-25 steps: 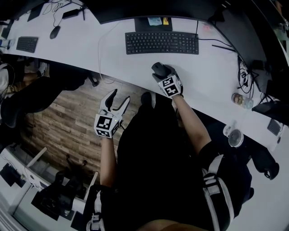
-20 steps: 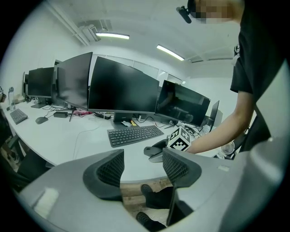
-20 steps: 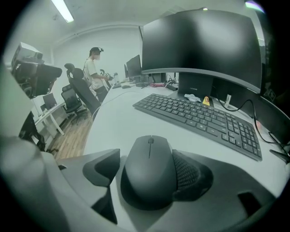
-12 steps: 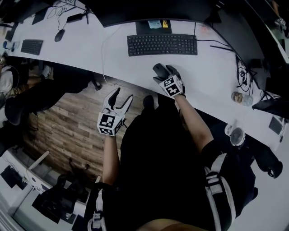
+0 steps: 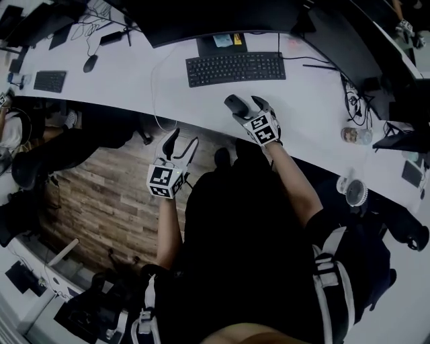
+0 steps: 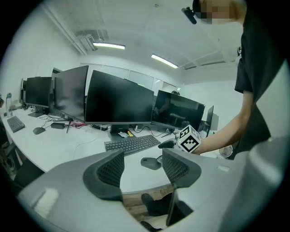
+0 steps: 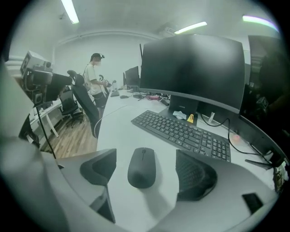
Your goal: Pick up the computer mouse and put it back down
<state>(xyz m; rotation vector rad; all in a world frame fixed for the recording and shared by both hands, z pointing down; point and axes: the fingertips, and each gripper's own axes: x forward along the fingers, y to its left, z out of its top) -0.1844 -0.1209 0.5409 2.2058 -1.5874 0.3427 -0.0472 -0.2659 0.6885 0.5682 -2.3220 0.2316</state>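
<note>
A dark computer mouse (image 5: pixel 235 105) lies flat on the white desk (image 5: pixel 310 114), in front of the keyboard. My right gripper (image 5: pixel 247 107) is open just behind it. In the right gripper view the mouse (image 7: pixel 142 167) sits between the two pads with a gap on each side, and the right gripper (image 7: pixel 146 168) hovers a little above it. Its jaws have just been opening, then came in a touch, with the mouse between them untouched. My left gripper (image 5: pixel 183 142) hangs open and empty over the wooden floor, short of the desk edge. Past the left gripper (image 6: pixel 142 165) the mouse (image 6: pixel 151 162) shows.
A black keyboard (image 5: pixel 233 68) and a large monitor (image 5: pixel 201 17) stand behind the mouse. A white cable (image 5: pixel 156 87) runs across the desk to the left. A jar (image 5: pixel 355 136) and a small fan (image 5: pixel 355 197) sit at the right. A person (image 7: pixel 94 74) stands far off.
The right gripper's jaws have spread away from the mouse and the gripper has lifted a little; the mouse stays on the desk. The left gripper has risen slightly.
</note>
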